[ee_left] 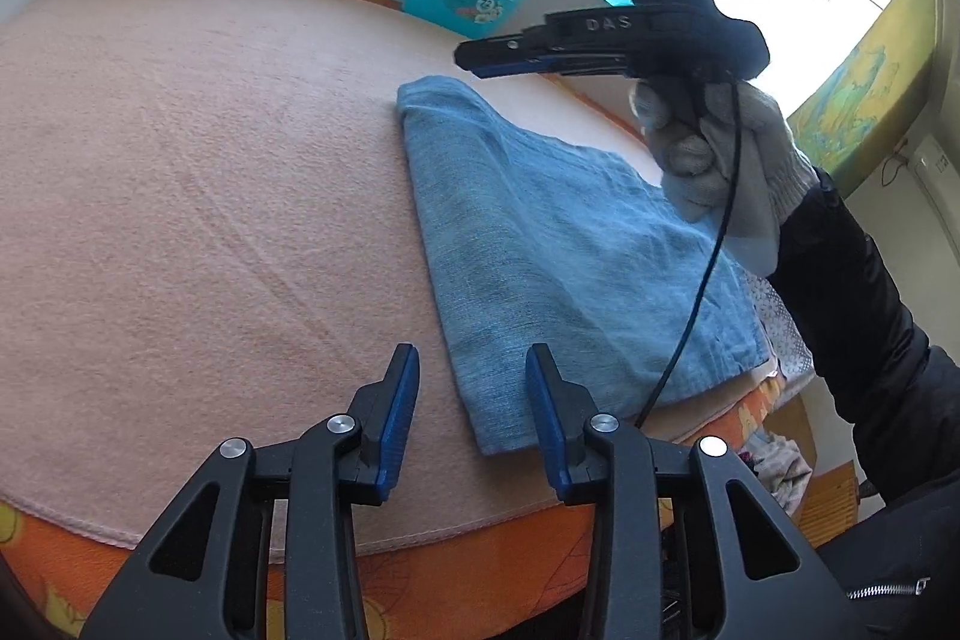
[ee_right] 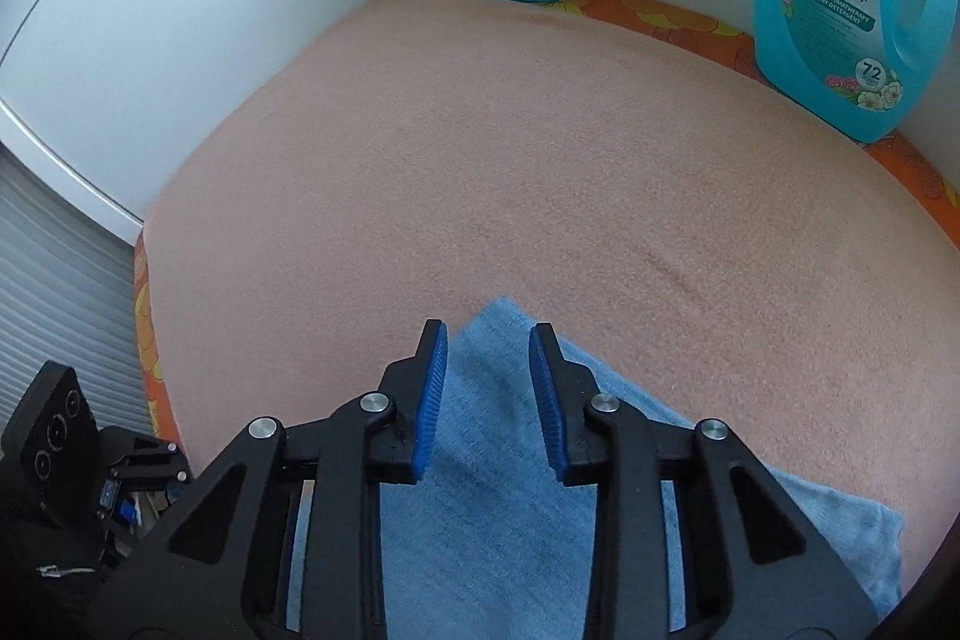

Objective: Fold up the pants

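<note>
Folded pale blue denim pants (ee_left: 564, 244) on a peach-pink blanket (ee_left: 198, 196), spread over an orange flowered cover (ee_right: 678, 19). Lying flat as a long, narrow bundle, running from the far middle of the blanket toward its near right edge, one end hanging slightly past that edge.

Left gripper (ee_left: 472, 409) low at the near edge, just left of the pants' near end, jaws spread wide with nothing between the blue pads. Right-hand fingertip (ee_left: 543, 370) over the bundle's left margin, left-hand one over bare blanket; touching or merely above, impossible to tell.

Right gripper (ee_right: 488, 388), seen from its own camera, poised directly above the far end of the pants, jaws parted and empty, denim showing in the gap and on both sides below. From the left camera, the same tool visible side-on above the far end, clear of the cloth, held by a gloved right hand (ee_left: 714, 148) with a black cable dangling across the pants.

Two turquoise laundry detergent bottles (ee_right: 846, 4) upright on the far edge against a white wall (ee_right: 198, 10), well apart from the pants.
</note>
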The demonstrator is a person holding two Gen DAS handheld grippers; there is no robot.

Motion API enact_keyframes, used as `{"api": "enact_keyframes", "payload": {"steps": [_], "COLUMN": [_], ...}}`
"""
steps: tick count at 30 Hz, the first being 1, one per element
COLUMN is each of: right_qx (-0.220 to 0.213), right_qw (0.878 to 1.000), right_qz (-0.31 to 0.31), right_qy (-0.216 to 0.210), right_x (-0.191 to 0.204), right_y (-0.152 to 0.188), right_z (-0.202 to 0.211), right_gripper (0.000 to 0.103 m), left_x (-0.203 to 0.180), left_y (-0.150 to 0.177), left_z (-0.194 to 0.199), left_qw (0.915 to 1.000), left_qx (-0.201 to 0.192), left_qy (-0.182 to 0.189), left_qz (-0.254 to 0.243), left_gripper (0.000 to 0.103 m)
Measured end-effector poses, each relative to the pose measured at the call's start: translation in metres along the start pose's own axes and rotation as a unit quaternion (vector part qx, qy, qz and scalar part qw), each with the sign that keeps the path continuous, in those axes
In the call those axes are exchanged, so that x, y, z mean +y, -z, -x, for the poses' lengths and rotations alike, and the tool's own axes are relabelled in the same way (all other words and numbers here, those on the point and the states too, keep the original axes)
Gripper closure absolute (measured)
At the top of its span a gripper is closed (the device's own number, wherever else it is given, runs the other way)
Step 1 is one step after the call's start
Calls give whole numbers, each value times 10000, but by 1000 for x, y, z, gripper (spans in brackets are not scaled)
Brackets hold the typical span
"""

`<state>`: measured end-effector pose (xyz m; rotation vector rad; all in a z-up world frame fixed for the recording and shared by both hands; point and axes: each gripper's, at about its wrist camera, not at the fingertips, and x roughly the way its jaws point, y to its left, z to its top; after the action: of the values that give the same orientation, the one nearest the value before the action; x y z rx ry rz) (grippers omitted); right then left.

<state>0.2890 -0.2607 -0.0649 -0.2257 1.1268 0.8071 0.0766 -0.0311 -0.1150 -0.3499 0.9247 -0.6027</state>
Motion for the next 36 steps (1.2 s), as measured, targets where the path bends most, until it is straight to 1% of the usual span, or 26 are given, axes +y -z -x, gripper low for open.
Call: {"api": "enact_keyframes", "payload": {"steps": [2, 5, 7, 9, 10, 11, 15, 18, 19, 20, 24, 25, 26, 29, 31, 32, 33, 35, 36], "right_qx": [90, 249, 426, 660, 741, 656, 644, 299, 235, 214, 427, 398, 300, 132, 80, 80, 87, 198, 273], "right_qw": [9997, 9986, 9976, 9960, 9955, 9961, 9973, 9995, 9997, 9997, 9985, 9985, 9987, 9977, 9963, 9954, 9945, 9927, 9923], "right_qz": [243, 468, 555, 554, 530, 524, 334, 46, -23, -76, -287, -305, -330, -669, -844, -945, -1045, -1173, -1180], "right_qy": [-19, -10, 24, 232, 261, 256, 101, -13, 36, 93, 175, 229, 230, 2, 130, 123, 26, -190, -245], "right_x": [16, 35, 41, 42, 41, 41, 35, 20, 14, 9, -7, -9, -11, -21, -26, -28, -29, -24, -19], "right_y": [15, 29, 33, 35, 36, 36, 31, 19, 15, 10, -3, -6, -9, -17, -20, -19, -17, -12, -8], "right_z": [6, -1, -16, -38, -48, -49, -45, -30, -28, -30, -54, -60, -62, -61, -55, -51, -45, -35, -31], "right_gripper": [77, 79, 82, 86, 86, 87, 87, 87, 87, 87, 87, 87, 94, 95, 90, 89, 89, 79, 71], "left_x": [11, 19, 17, 14, 11, 6, -6, -9, -9, -10, -15, -15, -15, -13, -13, -14, -15, -13, -11], "left_y": [1, -1, -2, -3, -4, -5, -8, -6, -6, -7, -5, -4, -2, -1, -1, -2, -2, -2, -3], "left_z": [9, 17, 18, 18, 17, 17, 6, -5, -7, -10, -18, -20, -21, -21, -20, -20, -20, -19, -20], "left_qw": [9999, 9996, 9995, 9995, 9995, 9996, 9999, 9998, 9997, 9996, 9994, 9994, 9994, 9993, 9992, 9992, 9992, 9992, 9992], "left_qx": [-70, -142, -187, -219, -227, -231, -133, -21, -9, 8, 102, 130, 149, 186, 185, 181, 176, 173, 176], "left_qy": [-93, -132, -141, -87, -44, -8, 109, 221, 255, 293, 323, 311, 310, 319, 348, 354, 344, 346, 354], "left_qz": [86, 210, 223, 228, 204, 149, -10, -20, -4, 18, -43, -61, -65, -14, 50, 48, 31, 29, 48], "left_gripper": [68, 68, 68, 68, 68, 68, 68, 68, 68, 68, 68, 68, 68, 68, 68, 68, 68, 68, 68]}}
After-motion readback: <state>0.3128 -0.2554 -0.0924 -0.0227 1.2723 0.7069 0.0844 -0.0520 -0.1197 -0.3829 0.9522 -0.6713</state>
